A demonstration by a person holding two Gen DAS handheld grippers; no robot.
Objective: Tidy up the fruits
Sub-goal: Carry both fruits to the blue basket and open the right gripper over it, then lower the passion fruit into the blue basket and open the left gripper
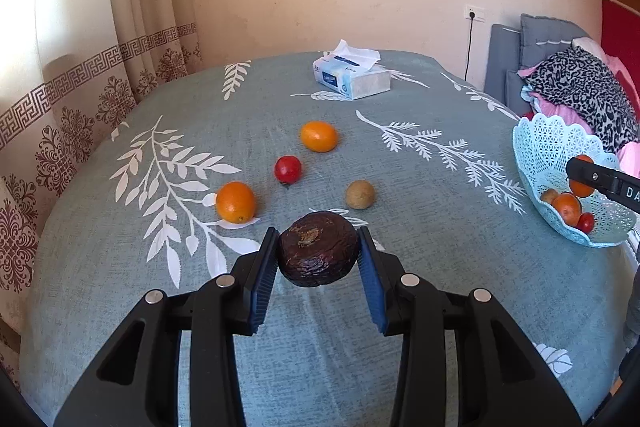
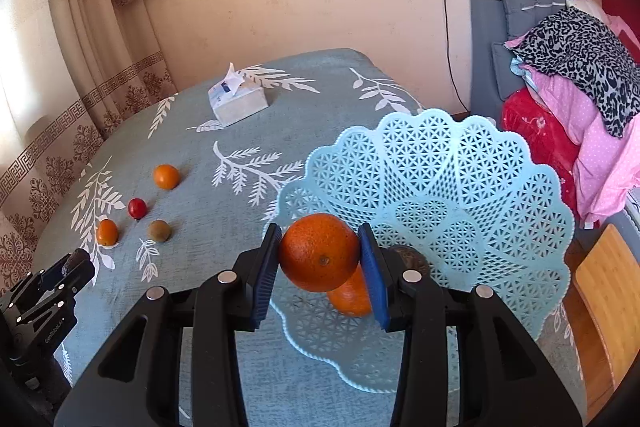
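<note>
My left gripper (image 1: pixel 318 251) is shut on a dark wrinkled fruit (image 1: pixel 318 247), just above the tablecloth. Beyond it lie two oranges (image 1: pixel 236 202) (image 1: pixel 319 135), a small red fruit (image 1: pixel 287 169) and a brown kiwi (image 1: pixel 360 194). My right gripper (image 2: pixel 319 253) is shut on an orange (image 2: pixel 319 251) and holds it over the light blue lattice basket (image 2: pixel 460 195). Another orange (image 2: pixel 350 295) lies in the basket below it. In the left wrist view the basket (image 1: pixel 540 151) stands at the right with several fruits inside.
A tissue box (image 1: pixel 351 77) stands at the far side of the table. The table wears a grey-green leaf-print cloth (image 1: pixel 160 267). Curtains hang at the left. A chair piled with clothes (image 2: pixel 568 75) stands right of the table, and a wooden seat (image 2: pixel 608 299) at near right.
</note>
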